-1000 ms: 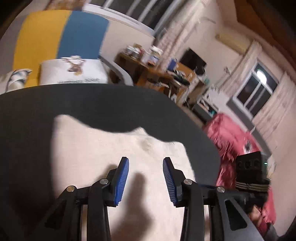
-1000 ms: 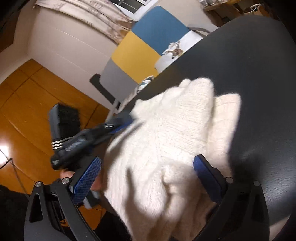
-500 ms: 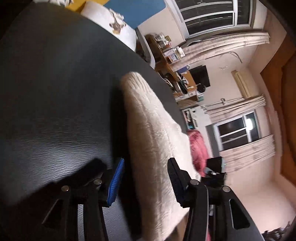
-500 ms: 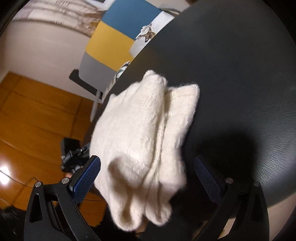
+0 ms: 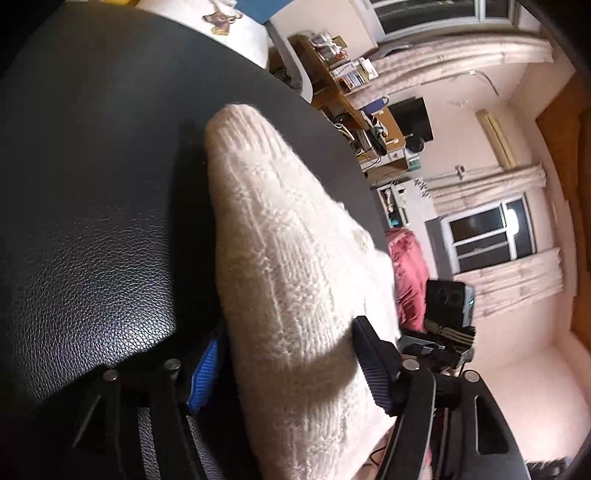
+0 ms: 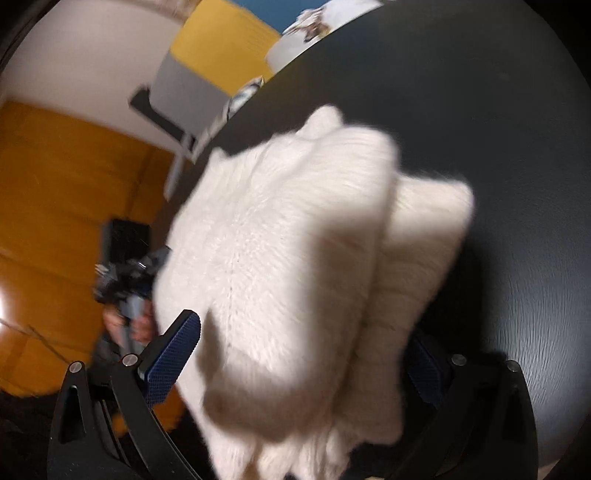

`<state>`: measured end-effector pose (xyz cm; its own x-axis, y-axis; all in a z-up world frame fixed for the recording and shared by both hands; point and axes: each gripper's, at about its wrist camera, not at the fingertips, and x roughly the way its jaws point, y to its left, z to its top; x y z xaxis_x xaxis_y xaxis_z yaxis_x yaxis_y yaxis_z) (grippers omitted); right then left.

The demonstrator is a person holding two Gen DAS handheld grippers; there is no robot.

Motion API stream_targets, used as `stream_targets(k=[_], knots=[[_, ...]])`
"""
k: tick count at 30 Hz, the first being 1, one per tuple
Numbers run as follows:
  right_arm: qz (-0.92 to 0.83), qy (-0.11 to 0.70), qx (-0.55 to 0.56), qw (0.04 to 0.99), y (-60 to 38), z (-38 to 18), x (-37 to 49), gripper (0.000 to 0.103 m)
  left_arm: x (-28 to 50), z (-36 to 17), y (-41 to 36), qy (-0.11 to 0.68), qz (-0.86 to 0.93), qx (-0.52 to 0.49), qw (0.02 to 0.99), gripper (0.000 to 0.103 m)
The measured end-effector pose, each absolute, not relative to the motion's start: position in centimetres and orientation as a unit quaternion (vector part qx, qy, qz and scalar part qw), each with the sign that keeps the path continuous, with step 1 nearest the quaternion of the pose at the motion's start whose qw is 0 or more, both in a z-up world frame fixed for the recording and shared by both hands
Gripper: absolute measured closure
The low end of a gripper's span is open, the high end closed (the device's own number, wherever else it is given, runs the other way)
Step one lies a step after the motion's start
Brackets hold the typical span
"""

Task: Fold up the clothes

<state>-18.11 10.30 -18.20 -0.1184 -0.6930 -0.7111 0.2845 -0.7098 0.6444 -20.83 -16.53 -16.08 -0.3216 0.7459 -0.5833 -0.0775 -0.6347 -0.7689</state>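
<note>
A folded white knit sweater (image 5: pixel 280 251) lies on the round black leather table (image 5: pixel 92 184). My left gripper (image 5: pixel 290 369) straddles its near end. The jaws are opening, one blue pad (image 5: pixel 207 369) low on the table side, the other over the top, neither squeezing the knit. In the right wrist view the sweater (image 6: pixel 295 236) is blurred and bulges between the wide fingers of my right gripper (image 6: pixel 299 365), over the table (image 6: pixel 480 92) edge. The pads do not pinch it. A hand (image 6: pixel 136 325) holding the left gripper shows beyond the sweater.
A chair with a yellow, blue and grey back (image 6: pixel 221 40) and a white printed cushion (image 6: pixel 314 29) stands behind the table. A red cloth heap (image 5: pixel 406 273) and a cluttered wooden desk (image 5: pixel 347 85) lie beyond the far edge. Orange wood floor (image 6: pixel 55 184) surrounds the table.
My left gripper rolled, dropped from above the sweater to its end, and spread its jaws around it. My right gripper closed in, so the sweater now fills the gap between its fingers.
</note>
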Motion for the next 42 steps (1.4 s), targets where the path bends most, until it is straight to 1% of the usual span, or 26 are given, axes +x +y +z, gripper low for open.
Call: stream_targets(k=[2, 3, 5, 6, 7, 8, 9, 11, 14, 17, 19, 23, 29, 32, 34, 37, 40, 41, 42], knots=[[-0.738, -0.135, 0.571, 0.333, 8.9, -18.1, -17.7, 0.000, -20.2, -15.6, -16.2, -0.308, 0.761, -0.507, 0.262, 0.055], [-0.742, -0.122, 0.567, 0.335, 8.5, -17.9, -17.3, 0.000, -19.9, -15.3, -16.0, -0.298, 0.770, -0.502, 0.255, 0.057], [-0.747, -0.141, 0.557, 0.336, 8.9, -18.1, -16.9, 0.001, -19.1, -14.5, -15.3, -0.276, 0.789, -0.494, 0.238, 0.062], [-0.746, -0.156, 0.554, 0.335, 9.3, -18.1, -16.9, 0.005, -18.8, -14.0, -15.0, -0.268, 0.798, -0.489, 0.228, 0.063], [-0.740, -0.179, 0.554, 0.336, 9.9, -18.2, -17.0, 0.017, -18.4, -13.7, -14.9, -0.260, 0.807, -0.483, 0.221, 0.065], [-0.733, -0.201, 0.553, 0.340, 10.4, -18.5, -17.2, 0.045, -17.9, -13.2, -14.6, -0.251, 0.817, -0.474, 0.214, 0.066], [-0.731, -0.213, 0.550, 0.343, 10.8, -18.6, -17.2, 0.054, -17.4, -12.8, -14.2, -0.243, 0.826, -0.466, 0.206, 0.067], [-0.736, -0.206, 0.540, 0.352, 11.0, -18.6, -16.9, 0.059, -16.6, -12.0, -13.4, -0.228, 0.841, -0.455, 0.186, 0.068], [-0.745, -0.191, 0.531, 0.356, 10.2, -18.6, -16.8, 0.062, -14.9, -10.4, -12.7, -0.217, 0.862, -0.433, 0.152, 0.070], [-0.754, -0.138, 0.524, 0.373, 7.7, -17.3, -16.7, 0.063, -12.2, -8.4, -14.3, -0.225, 0.880, -0.399, 0.124, 0.071], [-0.745, -0.107, 0.518, 0.407, 4.9, -16.5, -17.0, 0.063, -9.7, -7.1, -15.9, -0.229, 0.893, -0.374, 0.103, 0.071], [-0.713, -0.056, 0.498, 0.491, -3.9, -14.7, -17.2, 0.063, -4.0, -4.9, -20.6, -0.232, 0.915, -0.329, 0.035, 0.071], [-0.667, 0.016, 0.448, 0.595, -20.9, -10.2, -16.0, 0.063, 5.8, -2.9, -31.4, -0.260, 0.928, -0.253, -0.090, 0.071], [-0.635, 0.069, 0.442, 0.630, -30.4, -8.8, -15.1, 0.063, 10.0, -3.7, -37.4, -0.277, 0.918, -0.234, -0.162, 0.071], [-0.614, 0.111, 0.445, 0.642, -36.4, -8.5, -14.5, 0.063, 11.6, -5.0, -40.4, -0.306, 0.900, -0.236, -0.202, 0.071], [-0.597, 0.176, 0.466, 0.630, -44.1, -10.8, -13.0, 0.063, 13.2, -8.3, -44.6, -0.353, 0.860, -0.254, -0.268, 0.071], [-0.589, 0.214, 0.487, 0.608, -49.1, -13.9, -12.5, 0.062, 14.2, -11.1, -47.0, -0.382, 0.823, -0.279, -0.314, 0.070], [-0.593, 0.214, 0.492, 0.600, -50.0, -14.6, -12.8, 0.055, 14.3, -11.8, -47.6, -0.391, 0.816, -0.285, -0.318, 0.069], [-0.598, 0.214, 0.497, 0.591, -51.0, -15.3, -13.1, 0.045, 14.4, -12.5, -48.1, -0.399, 0.808, -0.291, -0.321, 0.068]])
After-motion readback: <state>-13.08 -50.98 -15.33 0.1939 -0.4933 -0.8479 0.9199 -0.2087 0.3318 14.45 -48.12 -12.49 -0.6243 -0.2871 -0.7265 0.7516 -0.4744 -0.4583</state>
